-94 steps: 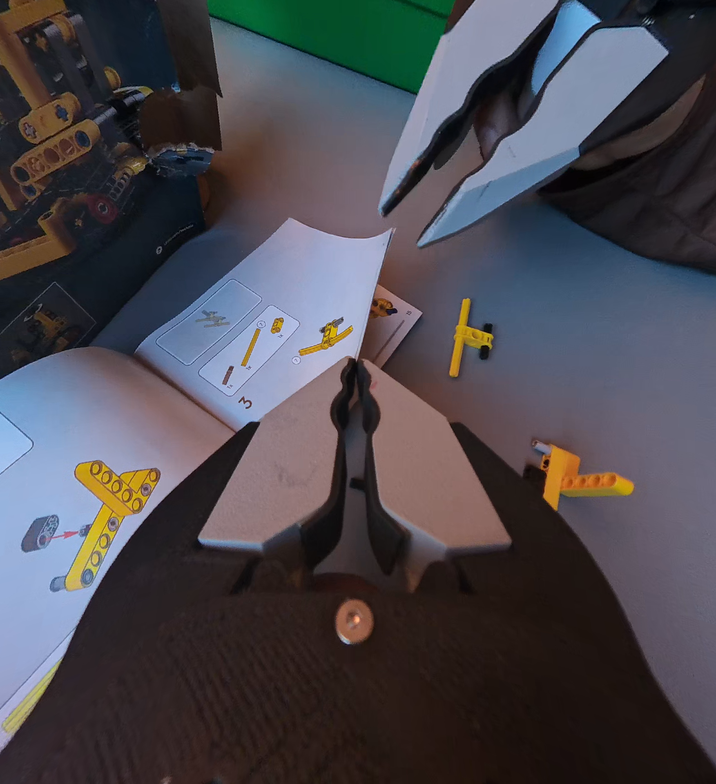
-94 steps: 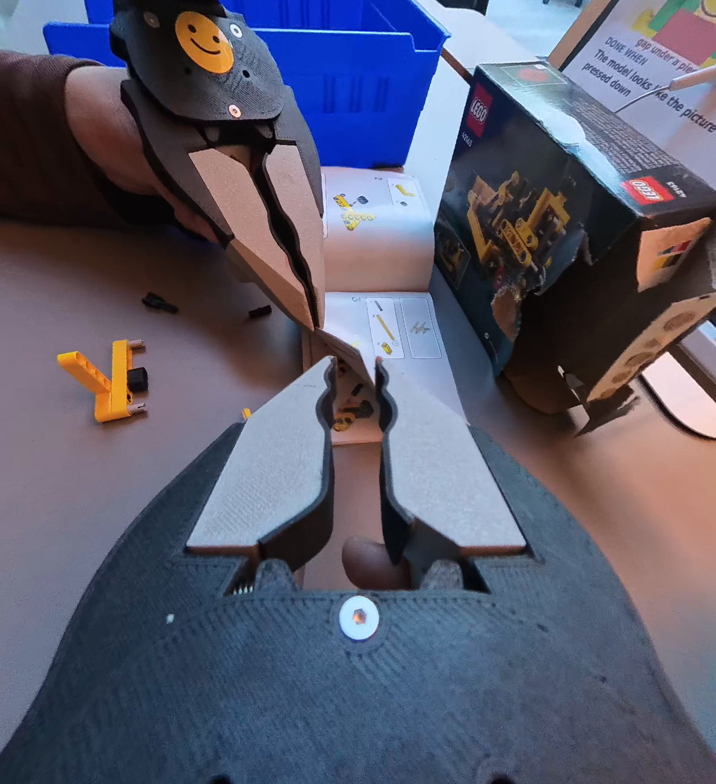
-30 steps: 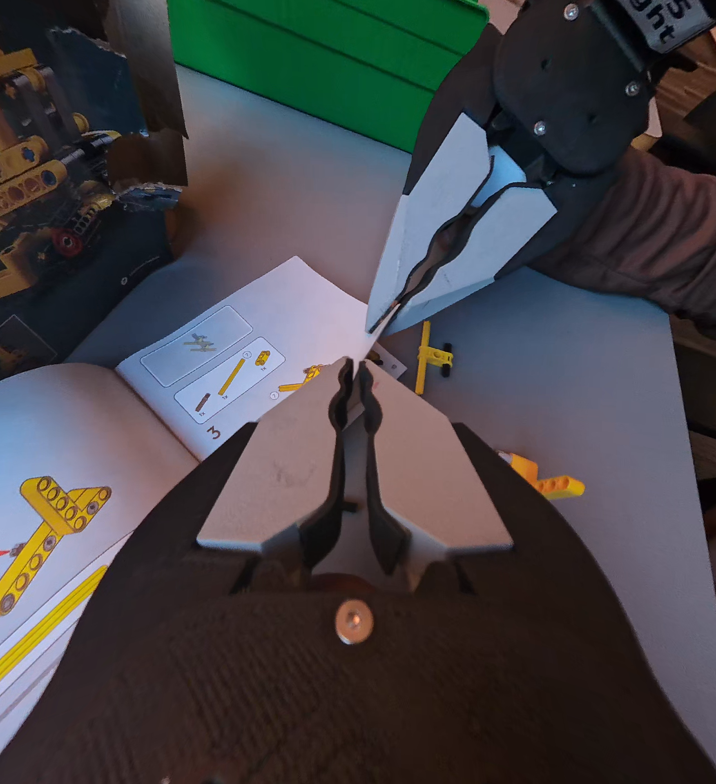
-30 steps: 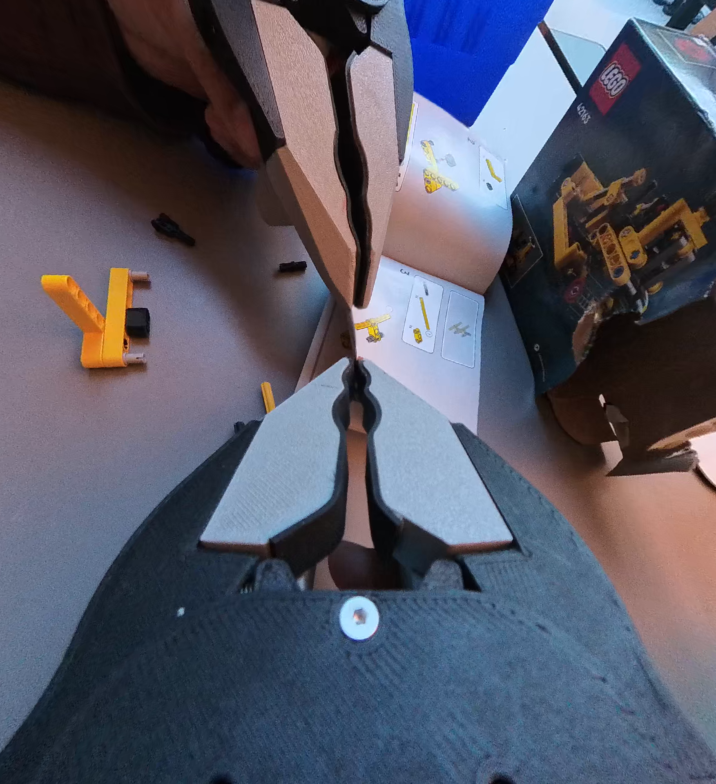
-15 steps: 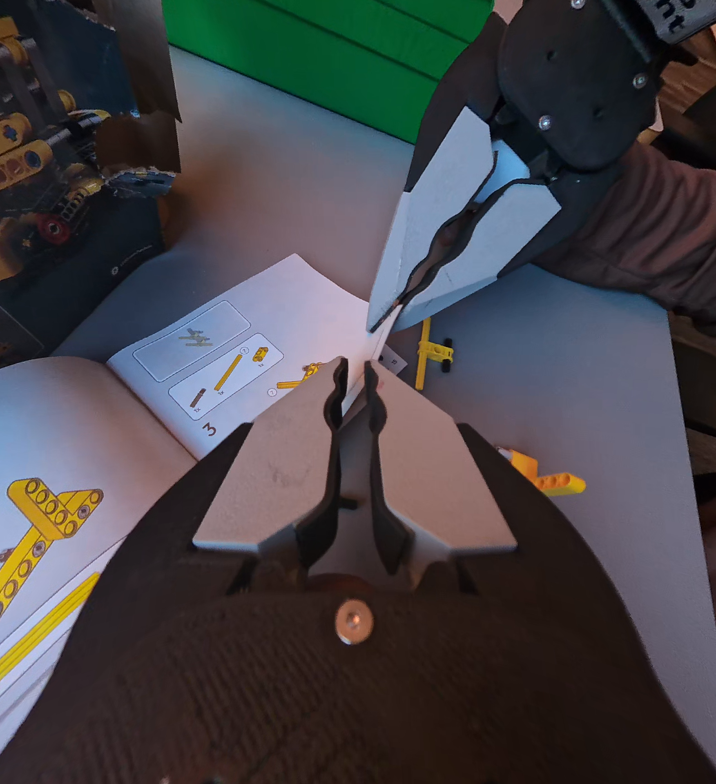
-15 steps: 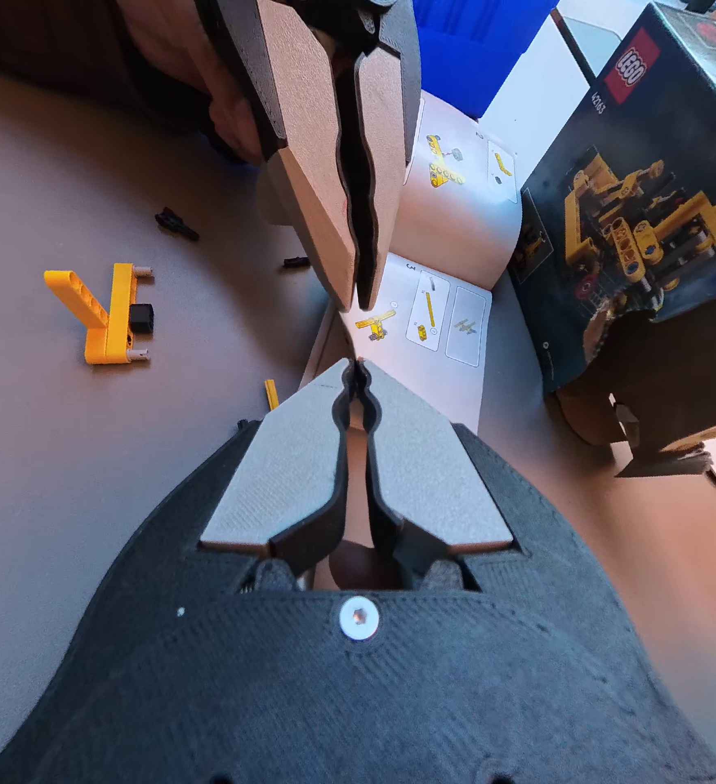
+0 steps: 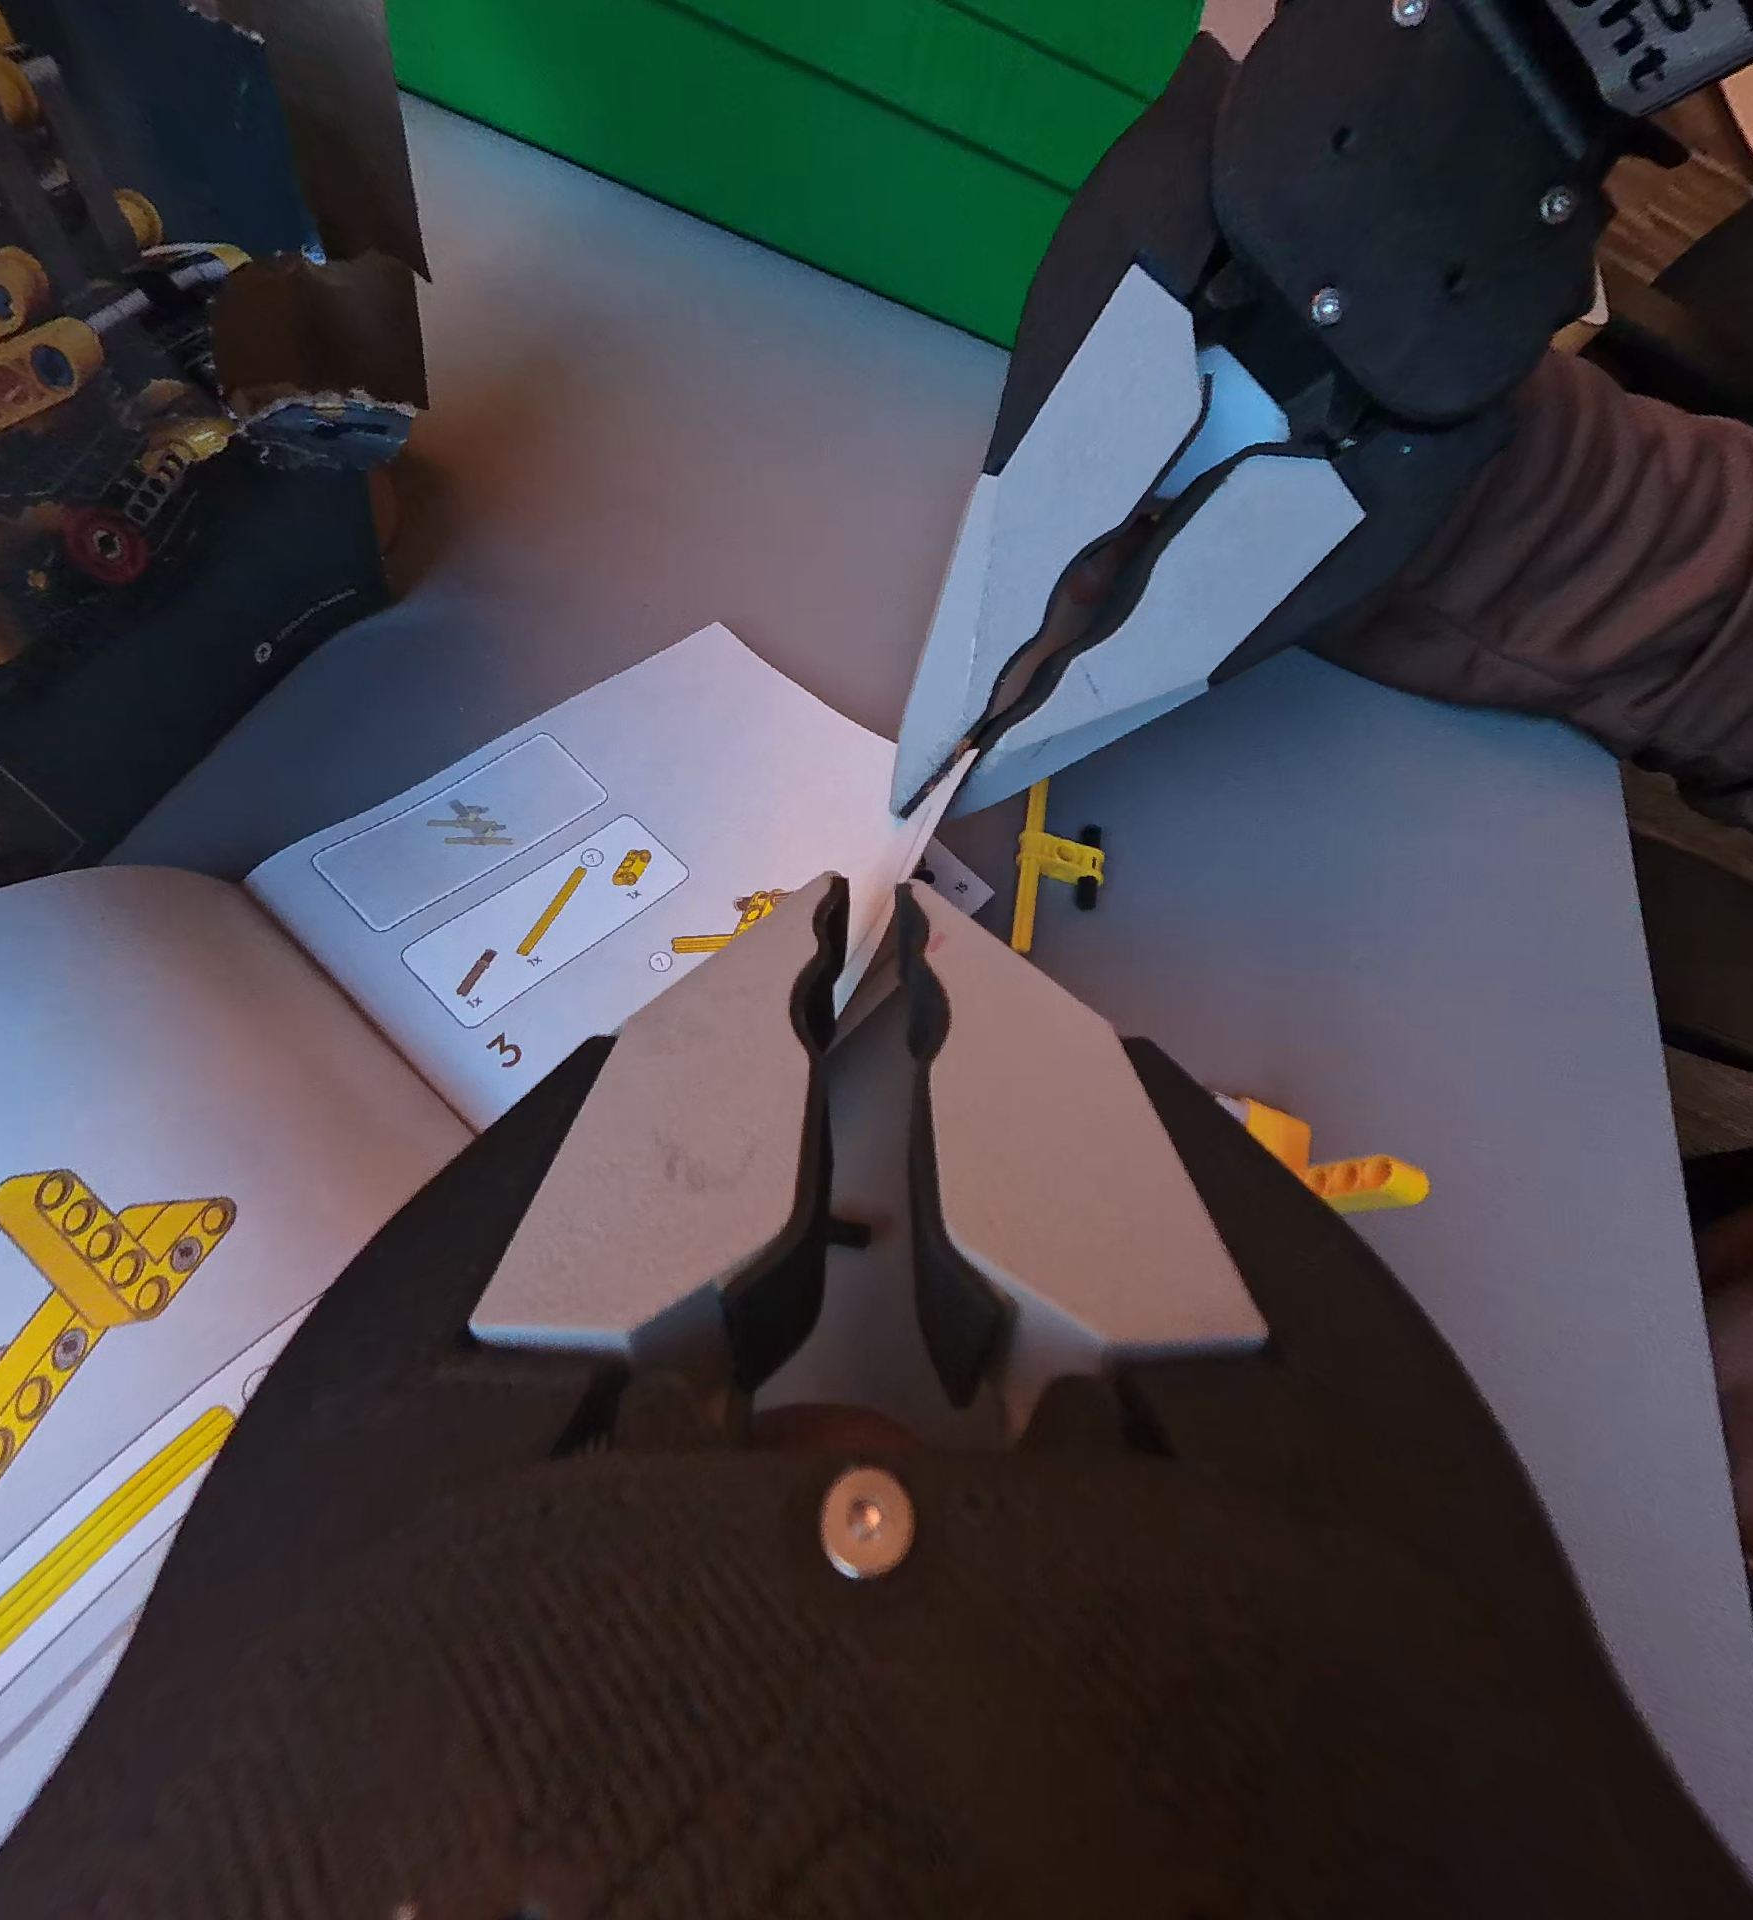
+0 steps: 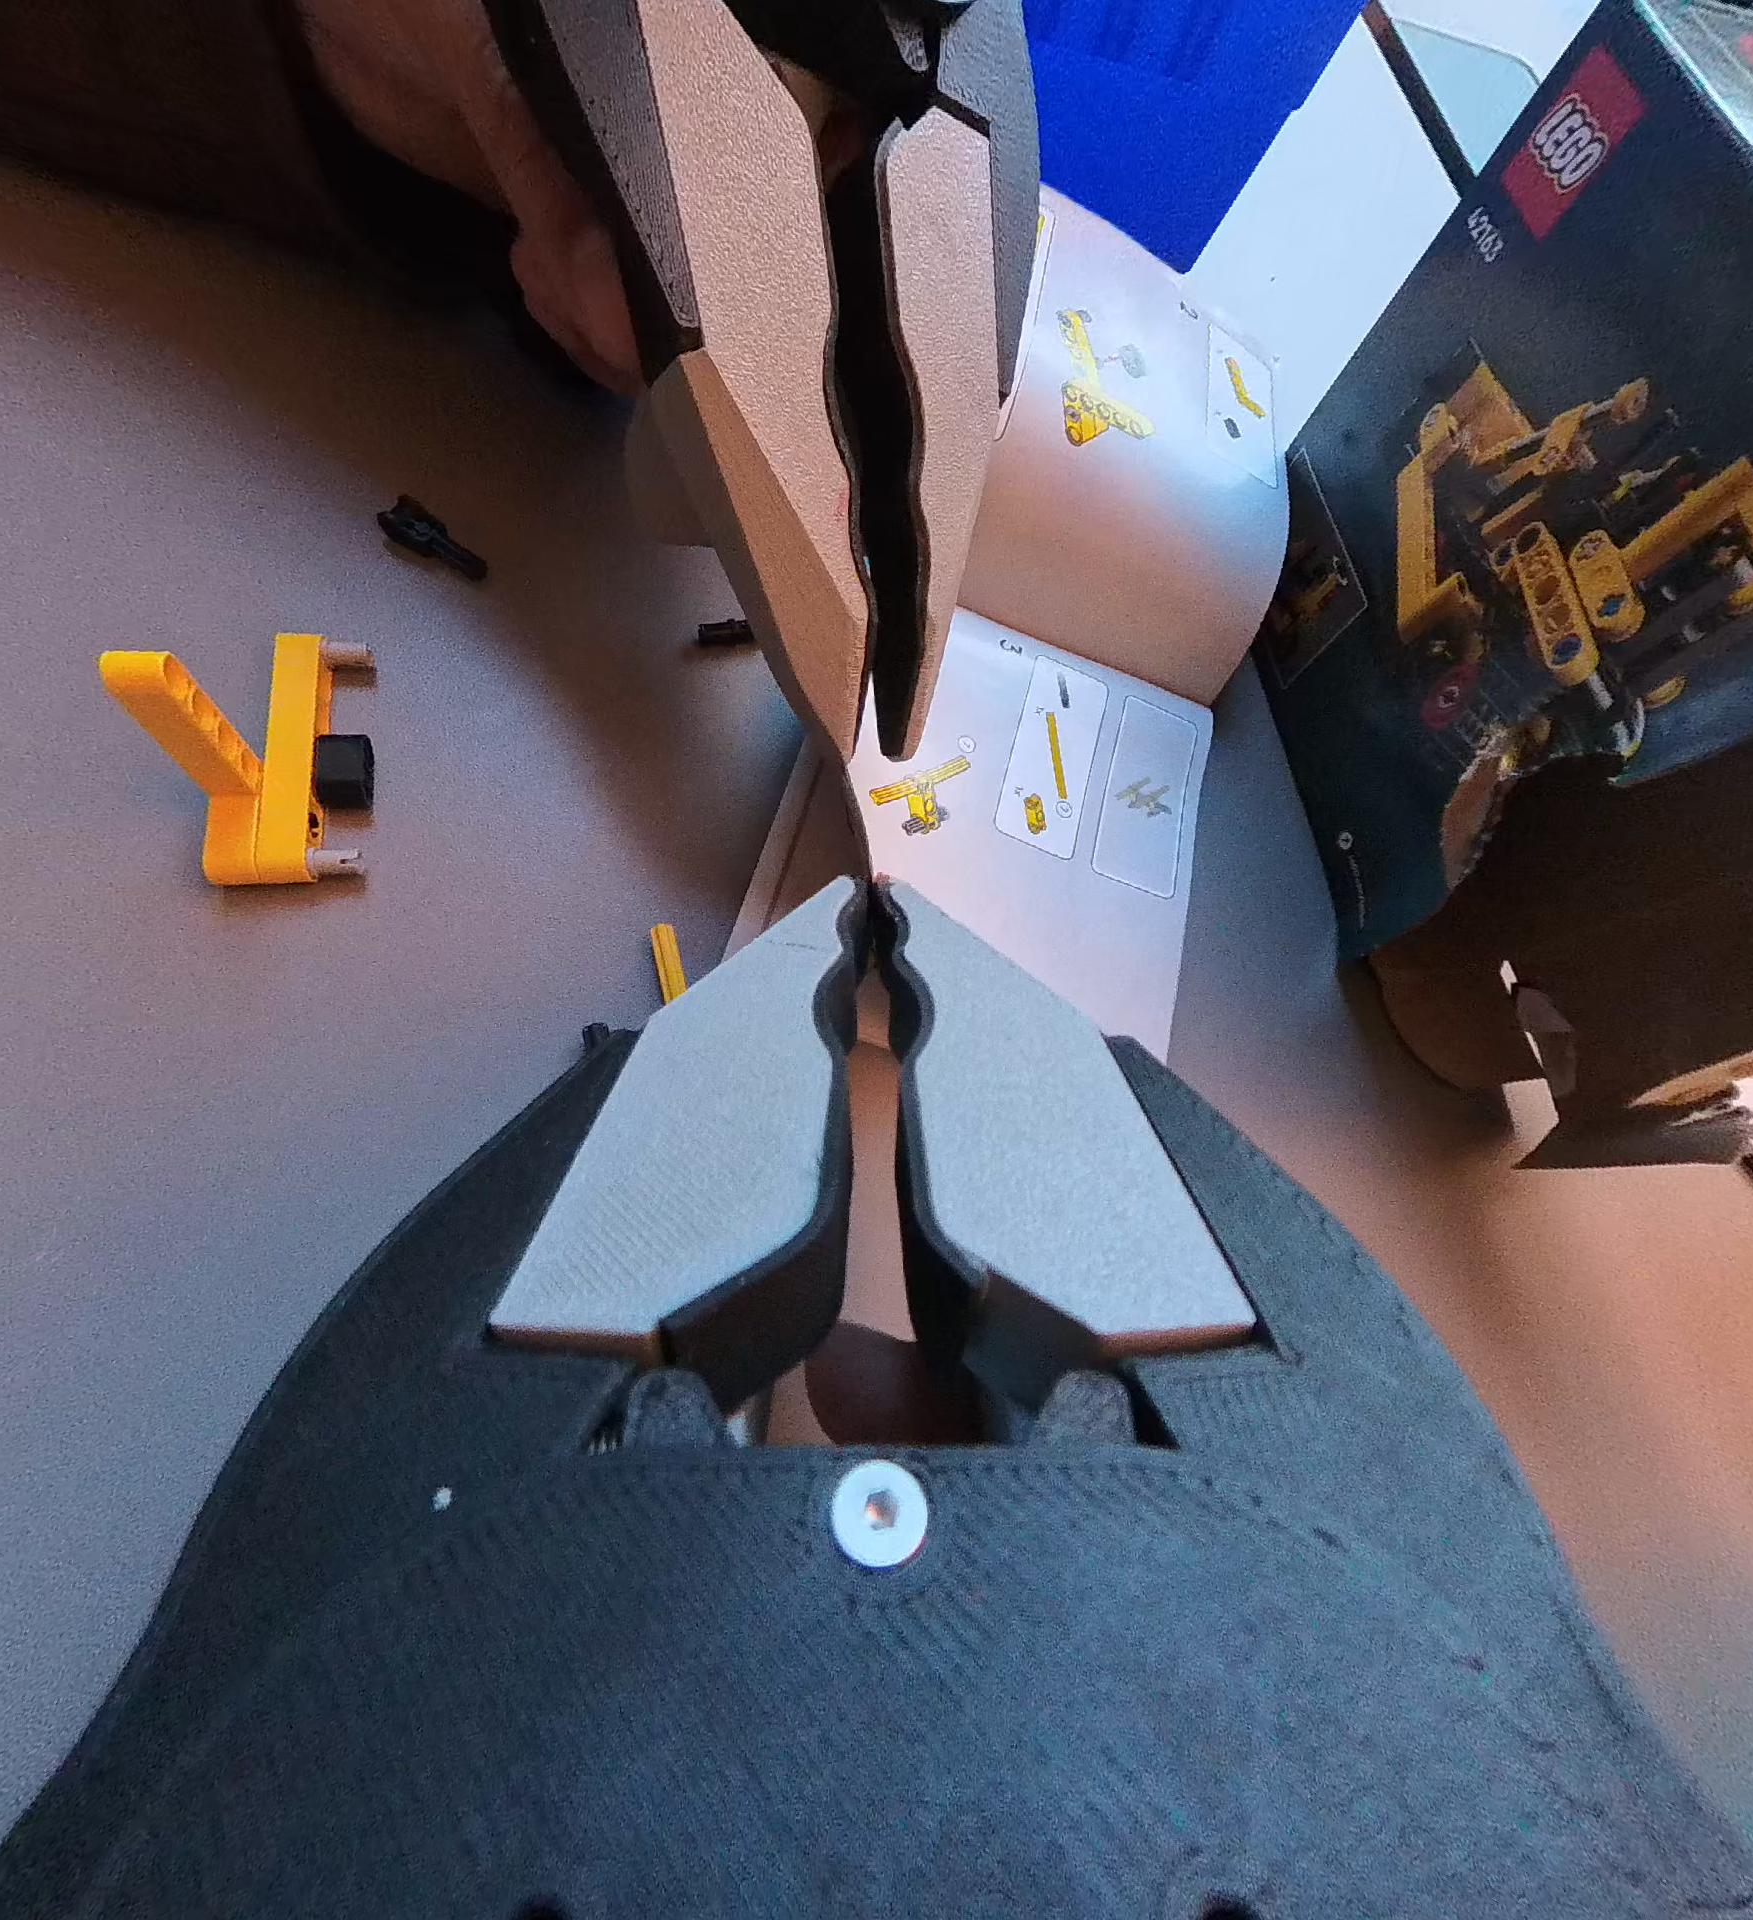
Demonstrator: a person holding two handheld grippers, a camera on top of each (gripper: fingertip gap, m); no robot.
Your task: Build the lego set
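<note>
The left gripper (image 7: 870,902) body is covering the lower part of the instruction booklet (image 7: 581,831), and the booklet's left page is running off the frame edge. The yellow angled assembly (image 7: 1339,1169) is showing only partly past that gripper's right finger. In the right wrist view, the right gripper (image 8: 872,896) is hiding most of the yellow axle piece (image 8: 666,961) (only one end is protruding). The set box (image 8: 1578,540) is being cropped at the right edge.

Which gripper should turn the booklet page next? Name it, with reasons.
Right. The right gripper is shut on the edge of the lifted page, so it could probably carry it over. The left gripper has its jaws apart around that edge, gripping nothing.
</note>
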